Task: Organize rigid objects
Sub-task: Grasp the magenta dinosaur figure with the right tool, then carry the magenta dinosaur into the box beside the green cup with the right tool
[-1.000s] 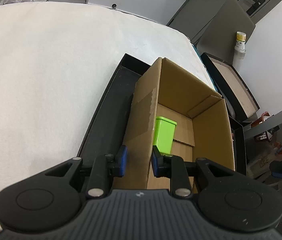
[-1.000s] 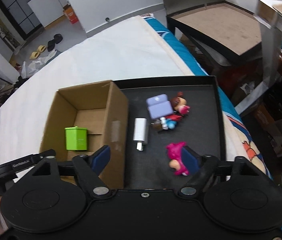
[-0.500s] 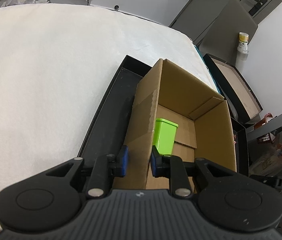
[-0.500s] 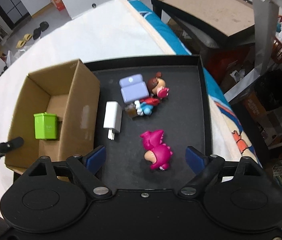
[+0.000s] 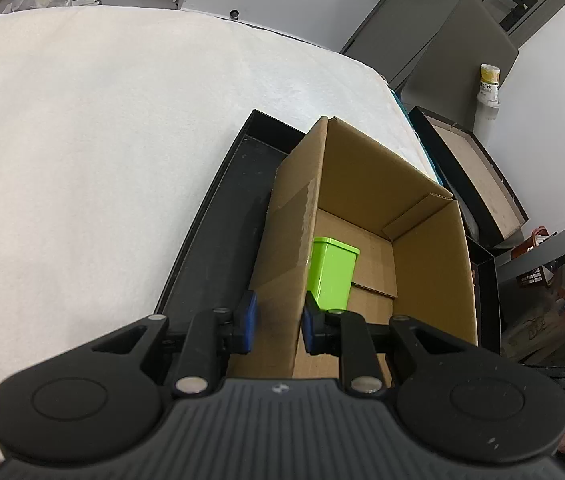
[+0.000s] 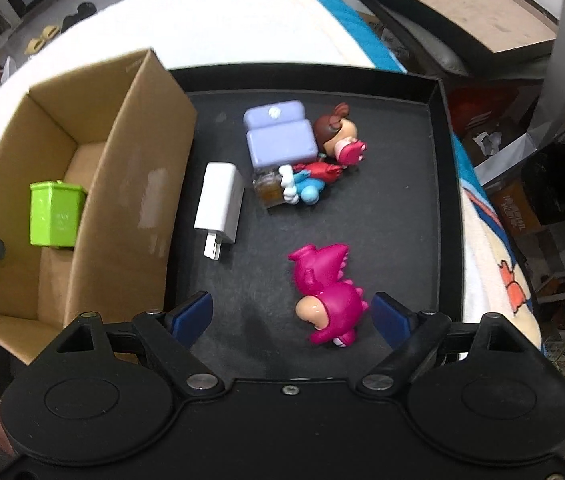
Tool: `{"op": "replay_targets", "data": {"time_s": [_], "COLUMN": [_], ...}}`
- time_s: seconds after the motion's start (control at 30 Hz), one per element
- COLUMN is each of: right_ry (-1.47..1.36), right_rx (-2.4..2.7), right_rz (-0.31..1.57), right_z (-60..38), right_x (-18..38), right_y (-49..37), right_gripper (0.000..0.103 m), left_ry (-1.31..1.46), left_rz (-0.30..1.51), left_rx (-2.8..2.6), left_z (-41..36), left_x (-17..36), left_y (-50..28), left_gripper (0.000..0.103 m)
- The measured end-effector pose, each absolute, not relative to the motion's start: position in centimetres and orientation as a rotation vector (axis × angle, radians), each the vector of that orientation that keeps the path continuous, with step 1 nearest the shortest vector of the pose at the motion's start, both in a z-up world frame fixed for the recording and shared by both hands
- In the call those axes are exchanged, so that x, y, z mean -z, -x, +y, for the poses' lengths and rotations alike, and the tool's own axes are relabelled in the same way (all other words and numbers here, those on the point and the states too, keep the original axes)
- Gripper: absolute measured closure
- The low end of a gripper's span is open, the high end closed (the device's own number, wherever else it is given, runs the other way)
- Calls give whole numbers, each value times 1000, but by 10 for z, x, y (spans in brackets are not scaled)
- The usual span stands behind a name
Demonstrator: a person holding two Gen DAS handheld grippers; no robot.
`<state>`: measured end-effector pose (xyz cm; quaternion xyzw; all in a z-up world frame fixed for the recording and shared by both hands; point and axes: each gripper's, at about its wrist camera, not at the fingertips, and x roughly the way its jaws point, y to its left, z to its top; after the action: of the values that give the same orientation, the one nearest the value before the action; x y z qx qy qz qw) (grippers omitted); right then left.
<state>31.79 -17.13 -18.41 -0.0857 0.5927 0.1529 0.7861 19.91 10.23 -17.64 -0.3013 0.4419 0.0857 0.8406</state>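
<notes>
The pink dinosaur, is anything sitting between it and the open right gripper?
Nothing visible. The right gripper is open, with the pink dinosaur lying on the black tray just inside its right finger, not yet touched. The white charger and the other toys lie farther up the tray, clear of the gap.

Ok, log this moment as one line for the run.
left tool: shut on cardboard box wall | right tool: open over pink dinosaur toy | green bin: in box
</notes>
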Motion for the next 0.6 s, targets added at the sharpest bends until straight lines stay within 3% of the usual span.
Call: {"op": "replay_targets", "data": {"time_s": [0.2, 0.27, 0.3, 0.33, 0.6], "right_ry": [270, 299, 303, 301, 253], "right_rx": [-310, -315, -318, -316, -334], "right_rz": [1274, 1272, 1278, 1292, 1290], "right_z": [-159, -158, -158, -159, -164], "right_x": [200, 205, 206, 207, 190], "right_y": [-317, -315, -315, -316, -313], "right_gripper": [18, 31, 49, 60, 62], "left_ry": [638, 647, 651, 654, 659], "left_rz": [935, 935, 935, 935, 935], "left_rx": [-181, -181, -181, -181, -176], "left_z": [102, 104, 104, 105, 106], "left_x": [176, 177, 177, 177, 178], "left_y": [-199, -199, -199, -199, -197], "left_gripper": [81, 81, 81, 81, 81]}}
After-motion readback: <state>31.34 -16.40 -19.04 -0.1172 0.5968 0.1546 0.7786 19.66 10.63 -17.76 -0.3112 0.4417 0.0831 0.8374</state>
